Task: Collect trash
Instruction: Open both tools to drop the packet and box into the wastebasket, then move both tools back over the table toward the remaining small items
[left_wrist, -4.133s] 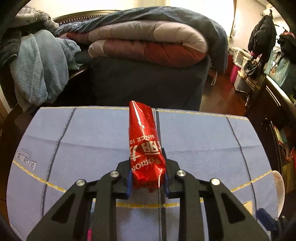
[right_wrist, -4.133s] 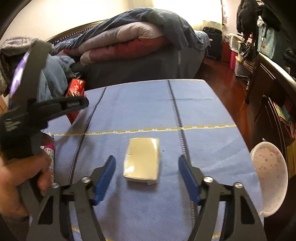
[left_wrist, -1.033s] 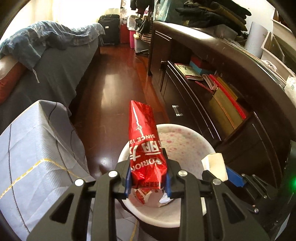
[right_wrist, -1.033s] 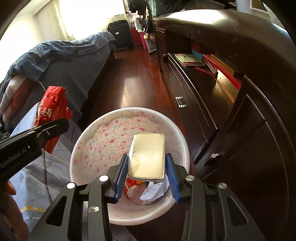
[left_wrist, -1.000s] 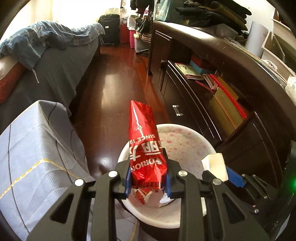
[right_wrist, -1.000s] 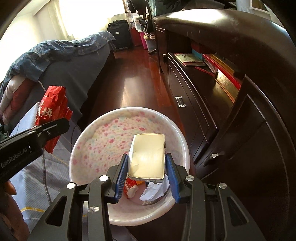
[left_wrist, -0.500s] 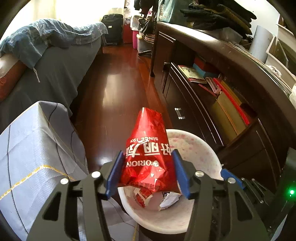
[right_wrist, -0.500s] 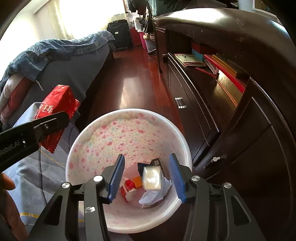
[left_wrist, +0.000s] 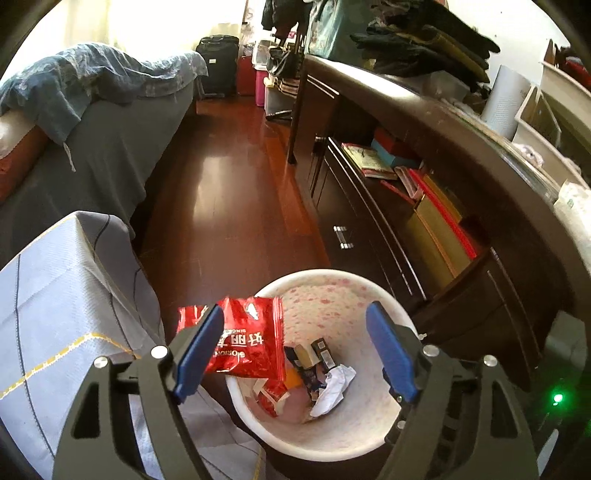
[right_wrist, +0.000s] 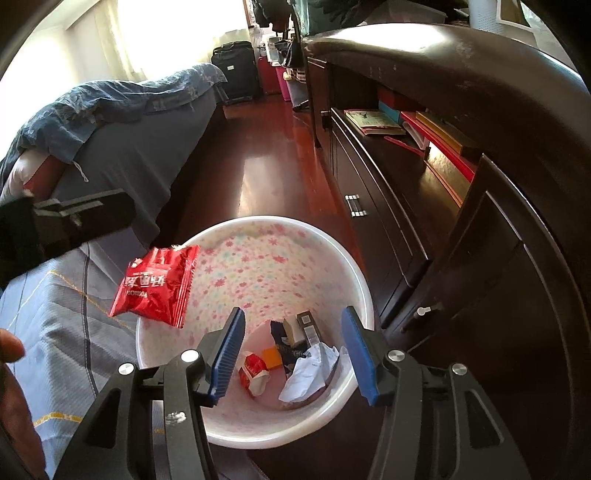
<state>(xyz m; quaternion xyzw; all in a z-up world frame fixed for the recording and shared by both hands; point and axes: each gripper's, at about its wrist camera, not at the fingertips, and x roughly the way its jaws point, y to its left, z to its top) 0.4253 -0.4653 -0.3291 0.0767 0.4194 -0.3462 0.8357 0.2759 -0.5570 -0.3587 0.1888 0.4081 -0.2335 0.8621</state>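
We let the trash drop over the bin

On the left, our left gripper (left_wrist: 295, 350) has just been spreading and the red snack packet (right_wrist: 157, 286) falls free over the near rim of the flowered bin (right_wrist: 354, 280); it could catch there and slide onto the worktop (left_wrist: 55, 314). Our right gripper (right_wrist: 293, 352) hangs spread and empty, tilted down above the bin.

Wrapper (right_wrist: 155, 286) over bin (right_wrist: 364, 291) rim — cloth-covered table (right_wrist: 55, 321) left, cabinet (right_wrist: 517, 229) right
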